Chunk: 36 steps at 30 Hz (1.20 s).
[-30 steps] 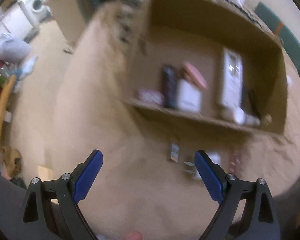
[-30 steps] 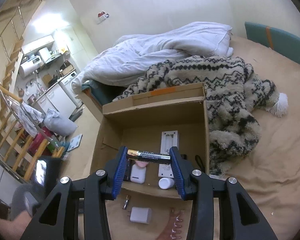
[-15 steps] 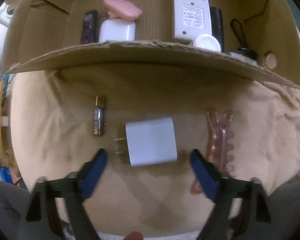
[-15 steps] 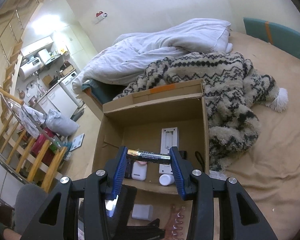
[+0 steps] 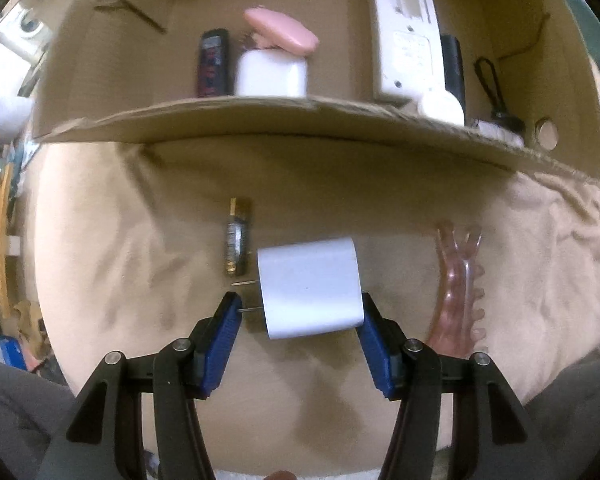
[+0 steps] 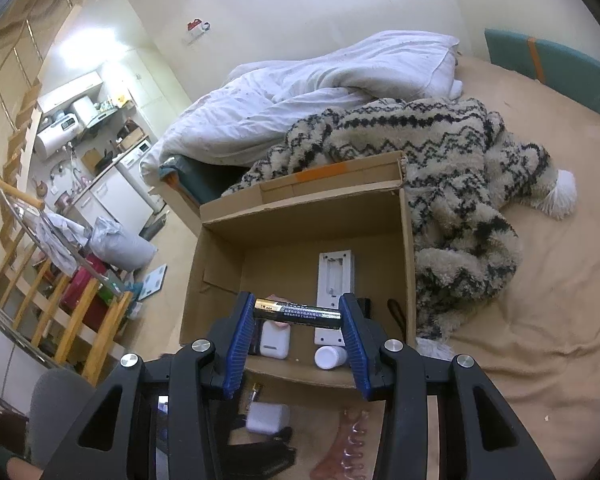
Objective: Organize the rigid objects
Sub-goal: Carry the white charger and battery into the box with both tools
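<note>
My left gripper [image 5: 300,316] is low over the tan bed sheet with its blue fingers on either side of a white plug charger [image 5: 309,289]. The right finger touches the charger; the left one is by its prongs. A battery [image 5: 237,236] lies just left of it, and a pink hair claw [image 5: 458,280] lies to the right. My right gripper [image 6: 298,318] is shut on a black battery [image 6: 298,313] and holds it level above the open cardboard box [image 6: 220,256]. The charger also shows in the right wrist view [image 6: 267,418].
The box holds a white remote [image 5: 404,36], a white case [image 5: 271,74], a pink case [image 5: 282,34], a dark stick [image 5: 212,62], a white cap [image 5: 440,107] and a black strap [image 5: 488,80]. A patterned blanket [image 6: 440,152] and a white duvet [image 6: 320,92] lie beyond it.
My left gripper swung down from the box to the sheet, moved up to the charger and narrowed around it. My right gripper kept holding the battery over the box.
</note>
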### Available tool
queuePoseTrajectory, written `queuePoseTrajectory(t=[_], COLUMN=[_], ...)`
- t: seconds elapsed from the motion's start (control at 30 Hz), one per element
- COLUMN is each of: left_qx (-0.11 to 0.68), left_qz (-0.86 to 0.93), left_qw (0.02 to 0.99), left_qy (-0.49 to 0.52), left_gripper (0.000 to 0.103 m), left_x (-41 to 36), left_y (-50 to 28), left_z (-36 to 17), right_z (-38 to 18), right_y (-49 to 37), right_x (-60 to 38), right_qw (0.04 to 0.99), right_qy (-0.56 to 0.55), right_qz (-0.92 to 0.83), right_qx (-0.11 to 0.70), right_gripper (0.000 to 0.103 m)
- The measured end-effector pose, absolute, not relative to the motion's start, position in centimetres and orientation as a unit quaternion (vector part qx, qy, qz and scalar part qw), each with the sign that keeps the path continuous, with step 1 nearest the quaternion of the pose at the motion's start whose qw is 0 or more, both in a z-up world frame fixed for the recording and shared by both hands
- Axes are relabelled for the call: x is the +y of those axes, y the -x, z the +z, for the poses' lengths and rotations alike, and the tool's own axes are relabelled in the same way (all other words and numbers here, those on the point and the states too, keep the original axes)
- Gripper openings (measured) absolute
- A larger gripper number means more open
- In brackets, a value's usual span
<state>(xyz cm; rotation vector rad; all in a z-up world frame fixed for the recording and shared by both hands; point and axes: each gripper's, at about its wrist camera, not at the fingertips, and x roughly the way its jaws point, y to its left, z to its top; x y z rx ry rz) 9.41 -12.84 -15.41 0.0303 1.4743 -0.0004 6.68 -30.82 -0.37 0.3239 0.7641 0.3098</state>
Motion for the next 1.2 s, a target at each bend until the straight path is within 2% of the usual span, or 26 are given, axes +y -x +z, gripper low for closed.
queuePoseTrajectory(t=[0.4,0.8,1.2], left_qx=[0.596,0.49,0.47], left_qz=[0.029,0.065,0.029], left_qw=[0.802,0.869,0.882], left_qy=[-0.019,-0.007,-0.019], left_gripper=[0.054,0.054,0.054], left_x=[-6.4,-1.5,-6.2], left_y=[-8.1,-10.7,-15.4], left_z=[-7.8,0.2,-1.2], right_z=[-0.9,-1.4,-1.8], right_y=[-6.8,-8.1,-11.2], right_x=[-30.3,-30.8,-29.8], right_qw=[0.903,0.899,0.899], right_qy=[-0.14,-0.143,-0.128], right_qz=[0.144,0.131,0.13], right_qx=[0.38,0.393,0.398], right_gripper=[0.045,0.045,0.045])
